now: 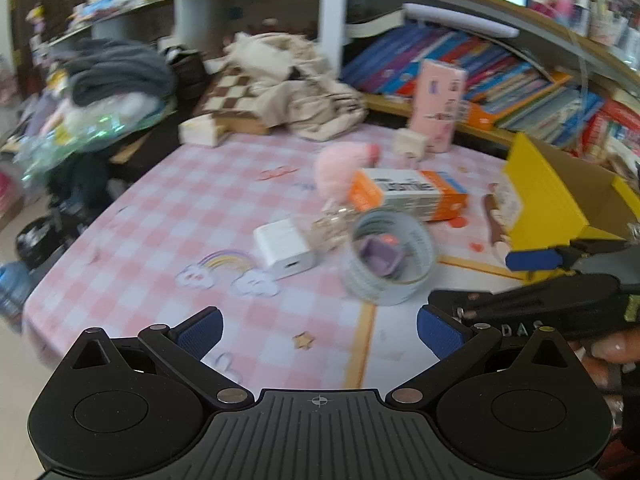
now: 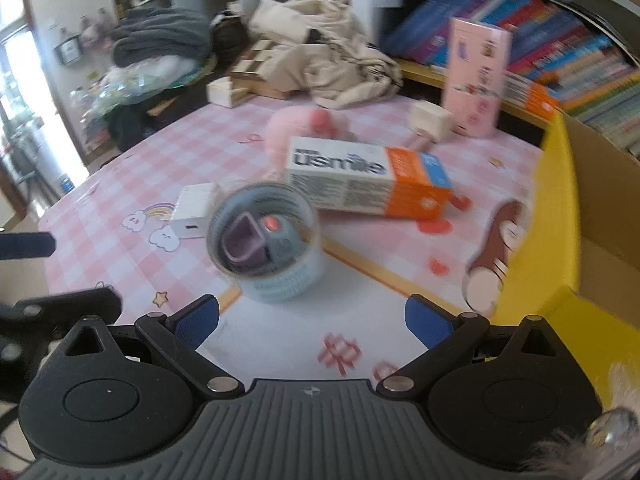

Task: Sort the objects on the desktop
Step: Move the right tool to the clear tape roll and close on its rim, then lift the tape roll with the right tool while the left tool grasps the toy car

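Observation:
A round clear tub [image 1: 390,258] [image 2: 266,242] with a purple item inside lies tilted on the pink checked tablecloth [image 1: 168,208] [image 2: 120,264]. Beside it sit a white charger [image 1: 284,248] [image 2: 194,210], an orange-and-white usmile box [image 1: 412,194] [image 2: 368,178] and a pink fluffy toy [image 1: 340,164] [image 2: 296,124]. My left gripper [image 1: 320,334] is open just short of the tub, nothing between its fingers. My right gripper [image 2: 312,320] is open too, close in front of the tub. The right gripper's fingers [image 1: 532,260] show at the right edge of the left wrist view.
A yellow cardboard box [image 1: 548,200] [image 2: 560,216] stands open at the table's right. A tall pink carton [image 1: 438,106] [image 2: 476,76] and a small wooden block [image 1: 410,142] [image 2: 432,120] stand at the back. Beige cloth [image 2: 332,56] is heaped at the far edge, with bookshelves [image 1: 500,72] behind.

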A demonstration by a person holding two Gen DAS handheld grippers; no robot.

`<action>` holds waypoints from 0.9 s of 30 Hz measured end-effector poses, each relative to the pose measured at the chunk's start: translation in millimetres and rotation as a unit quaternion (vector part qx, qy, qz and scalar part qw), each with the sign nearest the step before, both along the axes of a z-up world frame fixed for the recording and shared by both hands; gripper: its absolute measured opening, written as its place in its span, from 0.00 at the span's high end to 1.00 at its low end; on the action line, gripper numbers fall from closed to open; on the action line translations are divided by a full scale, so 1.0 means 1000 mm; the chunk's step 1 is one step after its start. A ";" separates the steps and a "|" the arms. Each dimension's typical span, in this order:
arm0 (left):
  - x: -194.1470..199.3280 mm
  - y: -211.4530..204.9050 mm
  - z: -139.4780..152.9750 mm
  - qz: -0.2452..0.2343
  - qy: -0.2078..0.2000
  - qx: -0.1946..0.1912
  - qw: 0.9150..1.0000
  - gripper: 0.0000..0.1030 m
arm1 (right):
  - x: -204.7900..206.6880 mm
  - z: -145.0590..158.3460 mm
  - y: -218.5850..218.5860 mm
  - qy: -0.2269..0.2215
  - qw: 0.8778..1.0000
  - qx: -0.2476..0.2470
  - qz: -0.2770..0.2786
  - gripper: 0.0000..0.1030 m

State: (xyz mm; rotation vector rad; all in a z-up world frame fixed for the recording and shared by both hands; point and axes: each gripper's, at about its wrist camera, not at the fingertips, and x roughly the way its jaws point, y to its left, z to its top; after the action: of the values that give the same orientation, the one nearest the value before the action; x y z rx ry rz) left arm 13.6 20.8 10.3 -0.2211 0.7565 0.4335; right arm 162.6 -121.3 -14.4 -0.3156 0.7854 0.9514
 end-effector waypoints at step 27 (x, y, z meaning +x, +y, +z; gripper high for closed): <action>0.018 -0.014 -0.006 0.052 0.042 0.027 0.997 0.00 | 0.021 -0.016 0.017 0.009 0.995 -0.006 0.098 0.24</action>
State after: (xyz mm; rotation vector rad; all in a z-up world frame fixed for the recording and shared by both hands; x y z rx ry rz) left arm 31.2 6.7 3.9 -0.1923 0.8172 0.5641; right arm 183.6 -104.4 -30.4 -0.4006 0.7857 1.1361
